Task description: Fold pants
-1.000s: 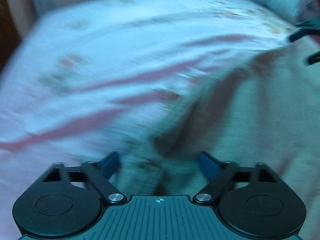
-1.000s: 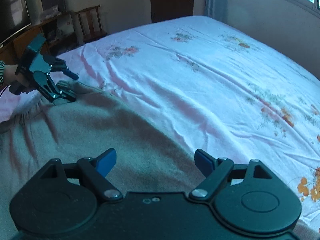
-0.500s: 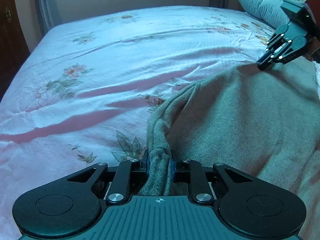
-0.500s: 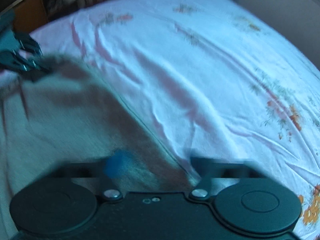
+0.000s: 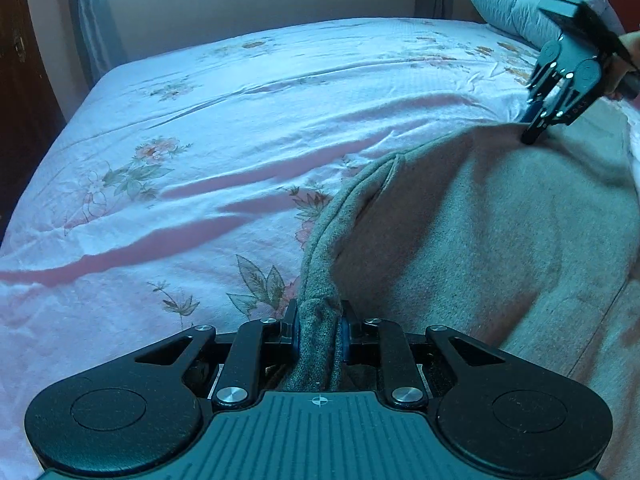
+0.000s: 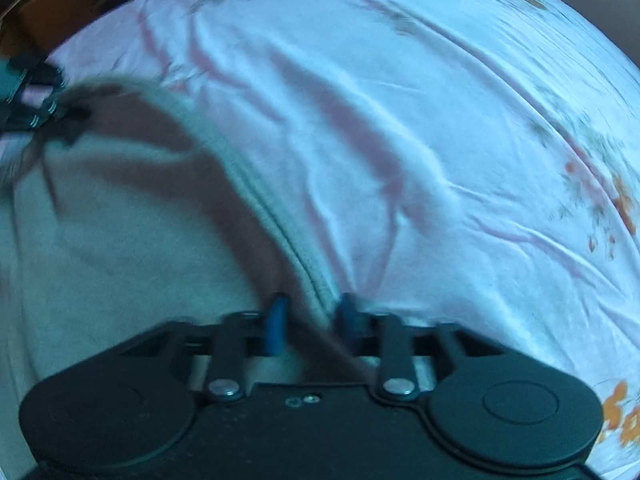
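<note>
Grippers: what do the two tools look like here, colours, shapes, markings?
The left gripper has a black body with two round lobes, silver screws, black linkage bars, blue finger pads and a ribbed teal-grey centre plate bearing a small crosshair mark. The right gripper shows the same black lobed body, silver screws and blue pads. No cables or sleeves show.

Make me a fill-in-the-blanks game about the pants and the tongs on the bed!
1. The left tongs are shut on the ____ pants.
2. The pants lie on a bedsheet printed with ____.
3. The right tongs grip the pants' far ____.

Missing words: grey; flowers; edge
</note>
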`<state>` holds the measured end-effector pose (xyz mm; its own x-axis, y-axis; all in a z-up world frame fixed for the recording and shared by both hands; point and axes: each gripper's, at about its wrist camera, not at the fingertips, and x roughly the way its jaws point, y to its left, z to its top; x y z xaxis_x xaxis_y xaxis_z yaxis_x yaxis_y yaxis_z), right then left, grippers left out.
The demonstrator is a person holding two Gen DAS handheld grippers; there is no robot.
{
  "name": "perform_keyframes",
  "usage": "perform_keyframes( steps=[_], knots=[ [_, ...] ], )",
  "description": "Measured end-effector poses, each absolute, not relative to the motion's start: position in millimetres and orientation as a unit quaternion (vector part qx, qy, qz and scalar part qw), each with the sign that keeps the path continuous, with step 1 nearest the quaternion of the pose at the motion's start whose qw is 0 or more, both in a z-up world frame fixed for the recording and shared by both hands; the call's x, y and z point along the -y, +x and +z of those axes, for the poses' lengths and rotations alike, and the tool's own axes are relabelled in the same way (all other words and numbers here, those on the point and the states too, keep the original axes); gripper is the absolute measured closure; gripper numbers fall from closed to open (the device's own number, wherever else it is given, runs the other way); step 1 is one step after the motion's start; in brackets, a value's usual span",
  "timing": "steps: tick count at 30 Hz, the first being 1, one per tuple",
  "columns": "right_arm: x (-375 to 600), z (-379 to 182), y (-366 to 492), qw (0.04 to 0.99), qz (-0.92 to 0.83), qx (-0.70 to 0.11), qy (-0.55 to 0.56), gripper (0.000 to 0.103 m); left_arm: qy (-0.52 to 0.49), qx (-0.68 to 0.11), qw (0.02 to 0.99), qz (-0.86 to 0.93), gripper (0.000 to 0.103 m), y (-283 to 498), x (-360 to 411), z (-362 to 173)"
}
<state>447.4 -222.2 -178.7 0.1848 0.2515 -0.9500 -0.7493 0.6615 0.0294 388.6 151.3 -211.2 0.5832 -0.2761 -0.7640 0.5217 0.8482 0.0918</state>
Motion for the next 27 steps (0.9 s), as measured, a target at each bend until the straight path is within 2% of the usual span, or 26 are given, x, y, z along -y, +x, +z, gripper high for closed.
perform_keyframes(
  steps=[1,2,4,9,15,22,27],
  knots=[
    [218.9,-177.9,439.5,0.731,0.340,-0.534,-0.254,0.102,0.156,-0.395,0.877,-0.225,0.085,387.9,-150.9,-210.9],
    [217.3,-176.5,431.5,0.731,0.336,-0.528,-0.273,0.103,0.158,-0.392,0.878,-0.223,0.085,386.5,-150.2,-210.3],
    [214.8,-171.1,412.4,0.739,0.325,-0.504,-0.306,0.103,0.170,-0.384,0.882,-0.216,0.085,381.9,-146.7,-208.0],
    [205.2,-157.4,337.6,0.794,0.260,-0.385,-0.392,0.103,0.182,-0.349,0.901,-0.183,0.085,359.0,-143.1,-191.8],
    [212.5,-132.7,245.0,0.856,0.213,-0.289,-0.373,0.103,0.154,-0.311,0.924,-0.162,0.085,306.1,-154.4,-155.6],
    [206.4,-108.1,138.9,0.888,0.186,-0.239,-0.345,0.103,0.161,-0.293,0.929,-0.160,0.085,213.9,-165.5,-133.8],
    [194.6,-108.0,68.3,0.903,0.176,-0.213,-0.329,0.103,0.197,-0.289,0.923,-0.160,0.085,148.3,-171.4,-141.9]
  ],
)
